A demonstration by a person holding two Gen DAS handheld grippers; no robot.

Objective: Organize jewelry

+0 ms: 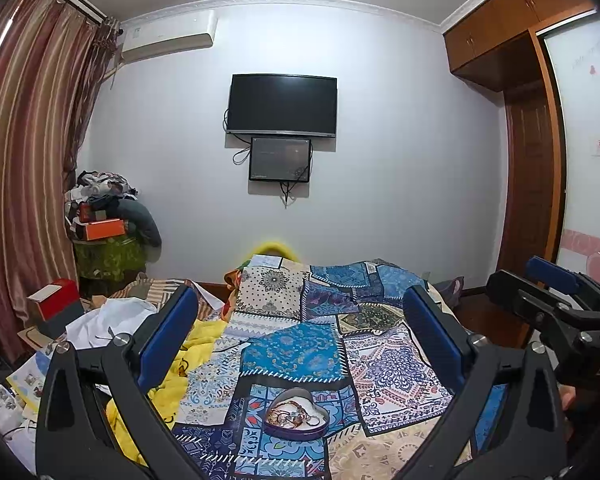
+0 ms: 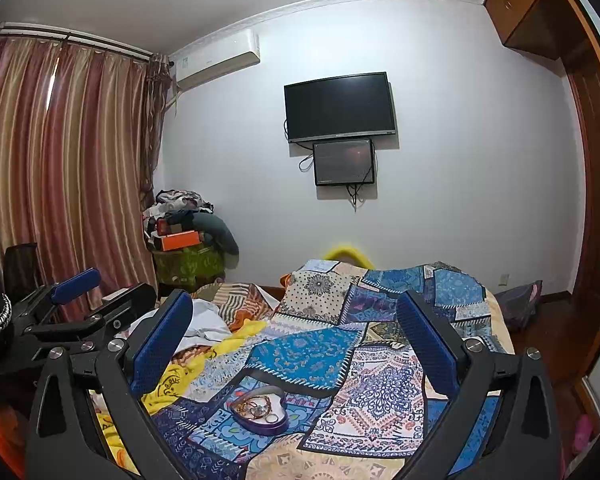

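Note:
A heart-shaped purple tin [image 1: 296, 414] with tangled jewelry inside lies on the patchwork bedspread [image 1: 300, 348]. In the right wrist view the same tin [image 2: 262, 410] sits low and centre-left. My left gripper [image 1: 300, 312] hovers above and behind the tin, wide open, blue pads empty. Likewise wide open and empty, my right gripper [image 2: 296, 316] is held above the bed. Each gripper shows at the edge of the other's view: the right gripper [image 1: 556, 292] and the left gripper [image 2: 80, 292].
Crumpled yellow cloth [image 1: 188, 356] and white cloth [image 1: 108, 320] lie left of the bedspread, with a red box [image 1: 56, 296] and papers beyond. A heap of clothes and boxes [image 1: 108, 220] fills the corner. A TV [image 1: 282, 106] hangs on the wall; wardrobe [image 1: 540, 140] right.

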